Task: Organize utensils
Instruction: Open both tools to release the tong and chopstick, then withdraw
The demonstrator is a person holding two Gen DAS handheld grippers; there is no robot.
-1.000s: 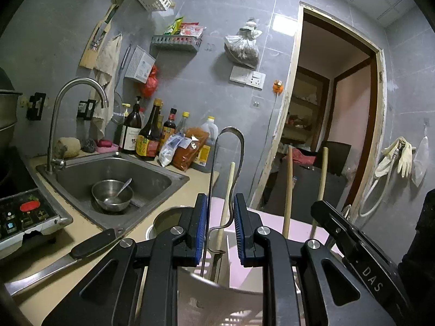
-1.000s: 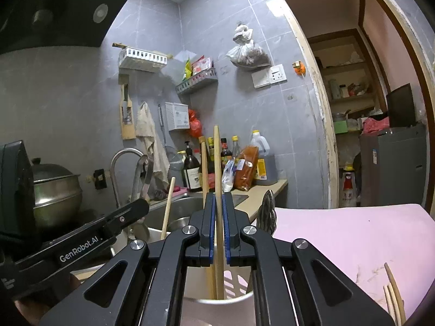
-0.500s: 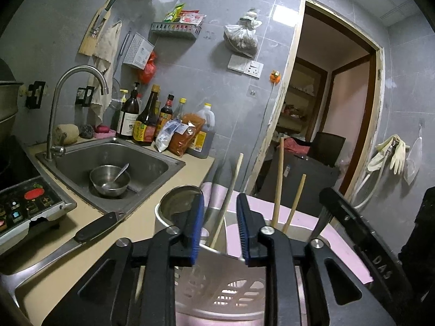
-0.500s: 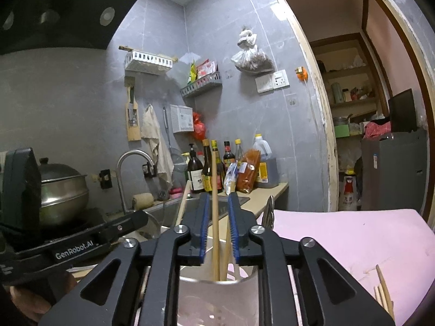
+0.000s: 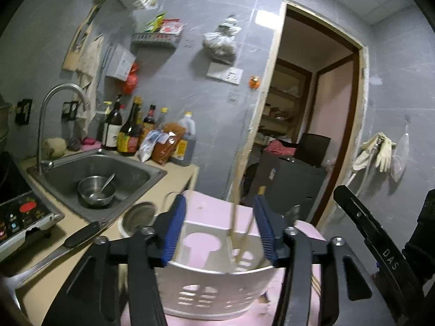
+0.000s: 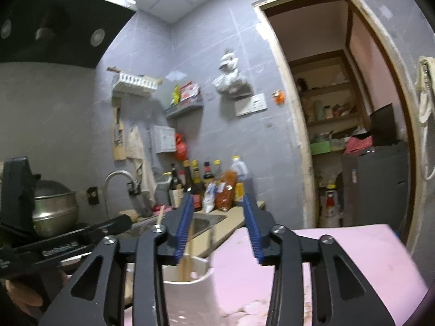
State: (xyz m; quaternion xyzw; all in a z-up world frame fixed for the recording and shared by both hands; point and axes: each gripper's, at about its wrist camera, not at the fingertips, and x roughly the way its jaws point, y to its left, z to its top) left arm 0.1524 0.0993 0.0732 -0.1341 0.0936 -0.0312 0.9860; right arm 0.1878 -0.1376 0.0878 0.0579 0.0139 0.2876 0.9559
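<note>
Chopsticks (image 5: 239, 233) stand leaning in the white perforated utensil holder (image 5: 214, 290) on the pink mat (image 6: 339, 247), between the blue pads of the left gripper (image 5: 218, 229), whose jaws are spread wide; the right gripper (image 6: 218, 226) is likewise spread, holding nothing, above the holder

Left gripper (image 5: 218, 225): jaws wide apart, empty, over white perforated utensil holder (image 5: 214, 290) on pink mat (image 5: 217, 209). Wooden chopsticks (image 5: 236, 217) lean inside. Knife (image 5: 58, 252) on worktop (image 5: 81, 274).
</note>
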